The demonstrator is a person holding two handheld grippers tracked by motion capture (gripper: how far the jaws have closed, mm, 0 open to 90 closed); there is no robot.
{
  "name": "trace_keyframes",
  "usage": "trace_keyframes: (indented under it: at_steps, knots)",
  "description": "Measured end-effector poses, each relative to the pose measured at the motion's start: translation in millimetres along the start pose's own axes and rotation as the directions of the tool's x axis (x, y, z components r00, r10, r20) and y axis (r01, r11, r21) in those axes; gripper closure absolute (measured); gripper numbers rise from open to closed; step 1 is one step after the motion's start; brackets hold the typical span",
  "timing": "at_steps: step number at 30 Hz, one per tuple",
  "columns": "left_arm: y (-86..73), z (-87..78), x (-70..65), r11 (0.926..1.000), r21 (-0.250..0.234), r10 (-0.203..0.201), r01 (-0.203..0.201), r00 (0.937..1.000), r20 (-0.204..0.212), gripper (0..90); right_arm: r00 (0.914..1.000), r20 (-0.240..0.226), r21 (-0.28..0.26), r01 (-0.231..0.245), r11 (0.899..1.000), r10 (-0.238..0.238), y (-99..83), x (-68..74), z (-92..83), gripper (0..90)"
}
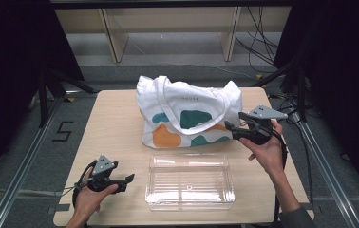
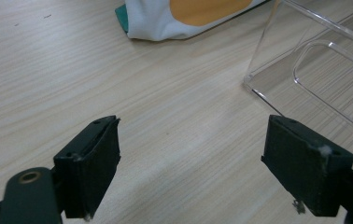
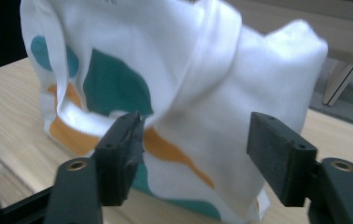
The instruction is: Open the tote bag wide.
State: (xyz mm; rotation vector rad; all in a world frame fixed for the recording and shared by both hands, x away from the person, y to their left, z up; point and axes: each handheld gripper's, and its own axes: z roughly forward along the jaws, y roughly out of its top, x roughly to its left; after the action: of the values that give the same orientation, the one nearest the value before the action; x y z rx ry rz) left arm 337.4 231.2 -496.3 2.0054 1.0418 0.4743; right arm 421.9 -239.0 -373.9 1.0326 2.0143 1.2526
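Wooden table in dark studio | tote upright behind empty clear bin | right gripper released, jaws spread at tote's right edge | left gripper released, left of bin | nothing packed yet, likely just starting

The table is showing pale wood grain with a matt finish. The bag is looking like soft white cloth, creased, with flat teal and orange patches. The bin is gleaming as clear, glossy, ribbed plastic. The jaw pads are appearing matt black, slightly scuffed.
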Motion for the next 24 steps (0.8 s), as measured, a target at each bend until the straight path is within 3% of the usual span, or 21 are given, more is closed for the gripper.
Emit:
trace_keyframes:
  at_steps: [4, 10, 11, 13, 14, 15, 17, 18, 22, 23, 24]
  knots:
    - [0.0, 0.1, 0.3, 1.0, 0.004, 0.008, -0.008, 1.0, 0.001, 18.1, 0.9994, 0.014, 0.003, -0.03, 1.0, 0.03, 17.5, 3.1, 7.4, 42.2]
    - [-0.3, 0.9, 0.2, 1.0, 0.001, 0.002, -0.002, 1.0, 0.002, 18.2, 0.998, 0.061, -0.01, -0.017, 1.0, 0.018, 30.8, -0.5, 23.3, 43.0]
    - [-0.6, 1.5, 0.1, 1.0, -0.004, 0.0, 0.0, 1.0, 0.003, 18.2, 0.9985, 0.046, 0.02, -0.03, 0.999, 0.029, 32.1, -0.1, 23.8, 44.7]
    - [-0.2, 0.9, 0.4, 0.9999, 0.011, 0.011, -0.011, 0.9999, 0.009, 18.3, 0.9984, 0.057, 0.037, -0.005, 0.999, 0.003, 32.9, 0.4, 26.7, 56.6]
    - [0.0, 0.3, 1.3, 0.9993, 0.023, 0.027, -0.028, 0.9995, 0.014, 19.2, 0.9968, 0.073, 0.018, 0.031, 0.999, -0.032, 32.6, -0.6, 28.5, 59.7]
    - [-0.5, 2.2, -0.7, 1.0, 0.001, 0.008, -0.008, 0.9998, 0.017, 20.9, 0.9966, 0.074, 0.041, 0.032, 0.999, -0.035, 33.2, 0.4, 27.1, 64.5]
    - [0.0, 1.1, -0.5, 0.9994, 0.014, 0.031, -0.031, 0.9992, 0.027, 21.3, 0.9958, 0.071, 0.033, 0.056, 0.998, -0.058, 32.8, 1.9, 25.2, 71.9]
    - [0.0, 2.0, -1.8, 0.9998, 0.002, 0.019, -0.019, 0.9995, 0.025, 21.3, 0.9932, 0.073, 0.03, 0.088, 0.996, -0.09, 32.9, 1.8, 23.0, 78.5]
    - [-0.1, 1.8, -1.1, 0.9995, 0.013, 0.029, -0.029, 0.9991, 0.03, 21.2, 0.9895, 0.056, 0.031, 0.132, 0.991, -0.133, 33.0, 8.1, 10.9, 85.0]
    - [-0.4, 3.3, -3.3, 0.9999, -0.011, -0.002, 0.002, 0.9996, 0.029, 21.2, 0.9852, 0.038, 0.016, 0.167, 0.986, -0.167, 32.8, 8.5, 7.4, 85.3]
    - [-0.3, 3.3, -3.2, 0.9999, -0.013, -0.001, 0.002, 0.9996, 0.029, 21.2, 0.9849, 0.033, 0.018, 0.169, 0.985, -0.17, 32.0, 12.3, 4.3, 85.4]
